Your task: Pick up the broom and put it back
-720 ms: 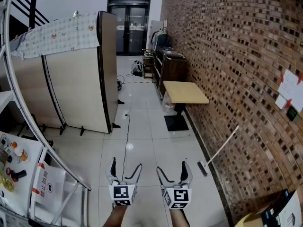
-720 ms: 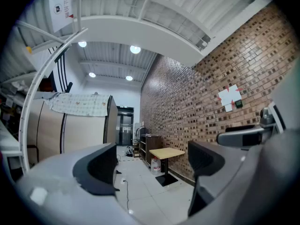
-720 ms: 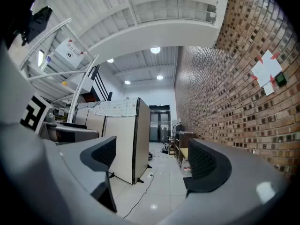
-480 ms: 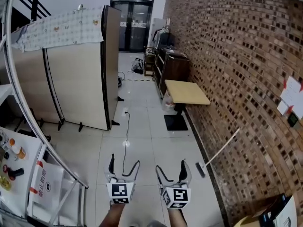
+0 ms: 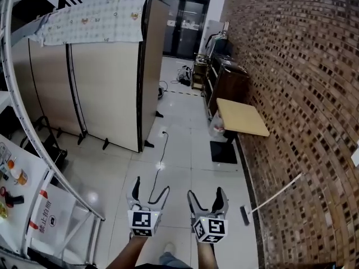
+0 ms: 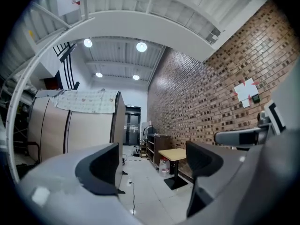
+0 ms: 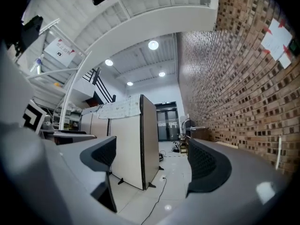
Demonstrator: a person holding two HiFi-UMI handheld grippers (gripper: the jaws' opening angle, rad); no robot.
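Observation:
The broom [image 5: 273, 196] leans against the brick wall at the right of the head view, its pale handle slanting up to the right and its dark head [image 5: 245, 215] on the white tiled floor. A sliver of the handle [image 7: 279, 150] shows at the right edge of the right gripper view. My left gripper [image 5: 150, 190] and right gripper [image 5: 206, 197] are held side by side above the floor, pointing level down the corridor, left of the broom and apart from it. Both are open with nothing between their jaws [image 6: 152, 170] [image 7: 152, 165].
A brick wall [image 5: 291, 94] runs along the right. A small wooden table [image 5: 241, 117] stands against it further on, with dark cabinets [image 5: 224, 83] behind. A beige partition [image 5: 112, 88] stands at the left, and a cable [image 5: 160, 164] trails on the floor. White railing [image 5: 33, 167] sits at lower left.
The head view has swung, so the partition, table and broom sit further right and lower in the frame. Both grippers stay open and side by side.

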